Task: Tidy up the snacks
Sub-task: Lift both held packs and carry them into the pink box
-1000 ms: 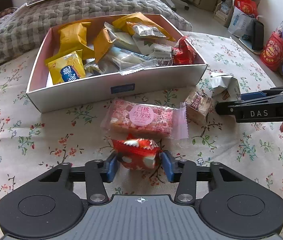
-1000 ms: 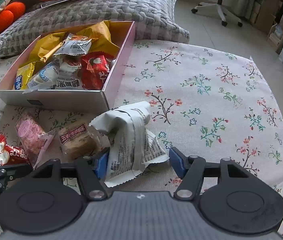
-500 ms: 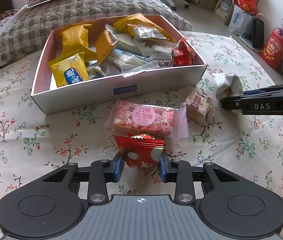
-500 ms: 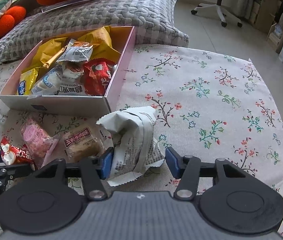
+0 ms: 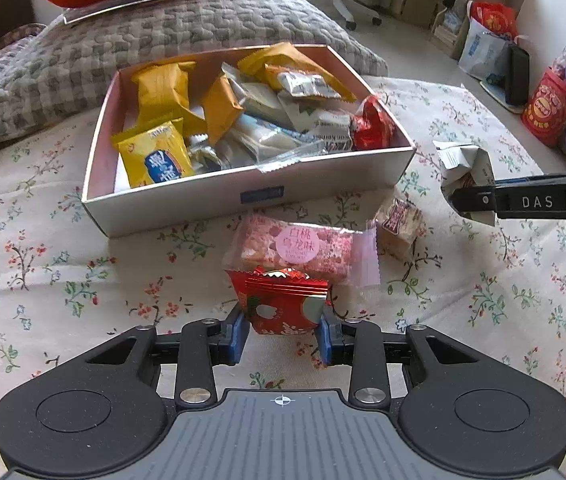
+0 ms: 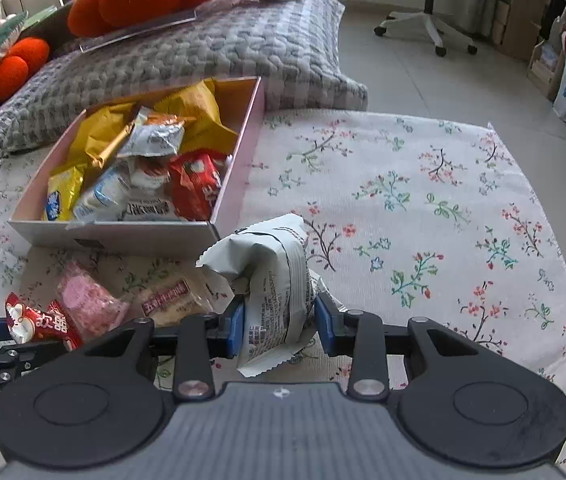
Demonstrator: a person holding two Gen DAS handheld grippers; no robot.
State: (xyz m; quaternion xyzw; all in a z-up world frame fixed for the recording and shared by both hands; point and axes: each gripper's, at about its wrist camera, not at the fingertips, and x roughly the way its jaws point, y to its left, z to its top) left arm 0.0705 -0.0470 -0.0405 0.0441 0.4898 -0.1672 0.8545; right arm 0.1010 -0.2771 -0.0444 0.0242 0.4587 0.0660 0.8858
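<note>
Fingers of the left gripper (image 5: 282,334) press on both sides of a red foil snack packet (image 5: 281,302), holding it low on its body with the crimped top edge standing free above. Fingers of the right gripper (image 6: 280,326) have just been closing and now pinch a crumpled white snack wrapper (image 6: 271,276) around its middle, the blue pads sunk into the folds.

Both packets look light and soft. The red one is glossy foil, probably slippery, so a grip across its padded middle should hold better than one on the thin sealed edge. The white wrapper is loose and creased; it gives under the pads, and whatever is inside could crush or slide out of an open end, so a gentle, steady squeeze seems wise.

Just beyond the red packet, on the flowered cloth (image 5: 43,272), lies a pink snack bar (image 5: 295,242) in clear film, flat and fairly stiff, easiest to take across its short width. Beside it sits a small brown snack cake (image 5: 397,220), likely crumbly.

Farther off stands the open pink box (image 5: 243,196), already crowded with yellow, white and red packets. Its walls are low, so each held snack could be lowered in from above, though free space looks scarce near the front. Behind the box lies a grey quilted cushion (image 5: 163,36).
</note>
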